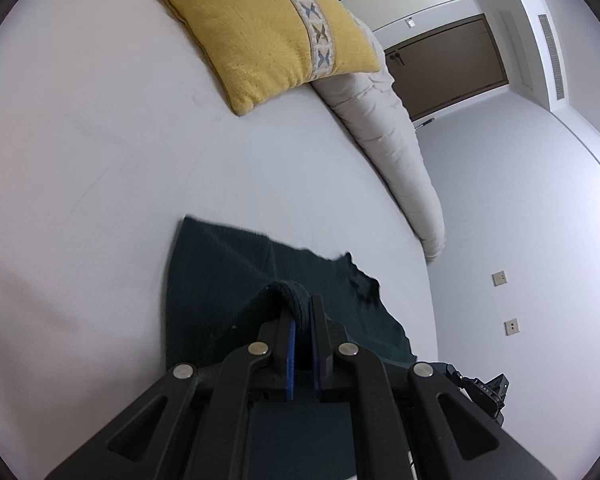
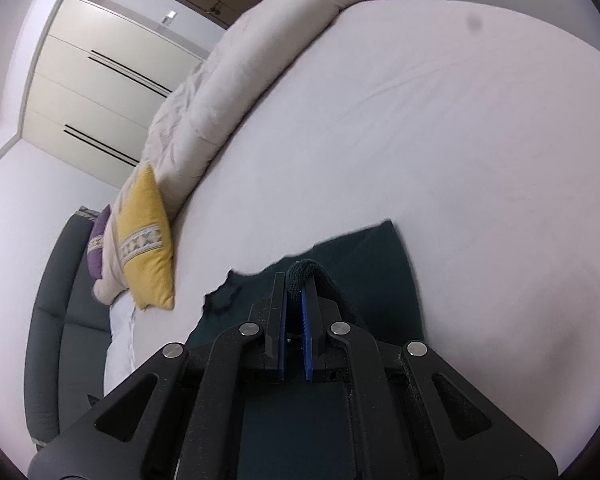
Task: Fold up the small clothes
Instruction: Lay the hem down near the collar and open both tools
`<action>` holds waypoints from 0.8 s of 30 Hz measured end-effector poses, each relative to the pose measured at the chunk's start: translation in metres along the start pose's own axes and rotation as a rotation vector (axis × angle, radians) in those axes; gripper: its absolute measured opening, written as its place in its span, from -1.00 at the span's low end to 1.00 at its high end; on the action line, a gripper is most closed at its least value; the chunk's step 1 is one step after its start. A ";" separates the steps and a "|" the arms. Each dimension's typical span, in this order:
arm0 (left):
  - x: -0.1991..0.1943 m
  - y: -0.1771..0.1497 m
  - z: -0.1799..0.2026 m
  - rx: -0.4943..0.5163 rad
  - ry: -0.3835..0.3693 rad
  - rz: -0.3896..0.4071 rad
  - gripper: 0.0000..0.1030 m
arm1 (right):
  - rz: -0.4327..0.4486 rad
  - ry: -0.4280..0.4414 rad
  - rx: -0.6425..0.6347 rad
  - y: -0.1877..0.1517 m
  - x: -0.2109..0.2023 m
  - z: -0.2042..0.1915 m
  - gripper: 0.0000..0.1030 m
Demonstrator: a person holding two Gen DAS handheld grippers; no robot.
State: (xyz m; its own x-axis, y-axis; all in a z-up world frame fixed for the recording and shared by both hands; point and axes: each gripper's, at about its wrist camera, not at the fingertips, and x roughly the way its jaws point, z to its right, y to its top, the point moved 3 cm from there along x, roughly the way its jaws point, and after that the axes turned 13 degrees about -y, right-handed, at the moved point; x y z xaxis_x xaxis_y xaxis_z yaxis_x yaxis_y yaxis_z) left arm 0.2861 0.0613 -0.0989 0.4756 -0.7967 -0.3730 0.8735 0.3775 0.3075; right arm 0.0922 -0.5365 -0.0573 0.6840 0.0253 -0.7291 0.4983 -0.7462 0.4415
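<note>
Your left tool (image 1: 302,312) is pinching a fold of the dark green cloth (image 1: 220,264), which bulges over its fingertips. The rest of the cloth spreads on the bed (image 1: 100,160) toward 11 o'clock, with its ragged far edge running toward 1 o'clock. Your right tool (image 2: 296,280) is also clamped on a bunched edge of the cloth (image 2: 380,256), which lies ahead of it and off to 1 o'clock. In the left view the yellow pillow (image 1: 260,28) sits well apart at 12 o'clock, partly resting on the rolled duvet (image 1: 396,152) along the bed's right edge. In the right view the duvet (image 2: 228,96) runs from 10 toward 12 o'clock and the pillow (image 2: 148,240) leans at 9 o'clock.
</note>
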 end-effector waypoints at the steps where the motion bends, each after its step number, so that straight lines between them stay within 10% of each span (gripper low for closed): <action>1: 0.006 0.005 -0.002 0.003 0.008 -0.001 -0.88 | -0.005 -0.010 0.001 0.005 0.010 -0.001 -0.91; 11: 0.068 0.038 -0.045 -0.050 0.076 -0.043 -0.84 | -0.045 -0.073 0.055 0.039 0.105 -0.007 -0.83; 14: 0.078 0.038 -0.053 -0.077 0.055 -0.062 -0.47 | -0.052 -0.081 0.071 0.041 0.123 -0.004 -0.75; 18: 0.068 0.043 -0.043 -0.059 0.009 -0.020 0.33 | 0.030 -0.101 0.079 0.038 0.112 0.005 0.00; 24: 0.033 0.047 -0.030 -0.036 0.015 0.056 0.36 | 0.114 -0.148 -0.027 0.032 0.077 -0.008 0.00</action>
State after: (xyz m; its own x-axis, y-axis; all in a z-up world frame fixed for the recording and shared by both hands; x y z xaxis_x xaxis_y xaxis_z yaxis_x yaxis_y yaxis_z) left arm 0.3462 0.0665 -0.1228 0.5253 -0.7665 -0.3694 0.8484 0.4384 0.2968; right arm 0.1647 -0.5526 -0.0949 0.6521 -0.1584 -0.7414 0.4372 -0.7203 0.5385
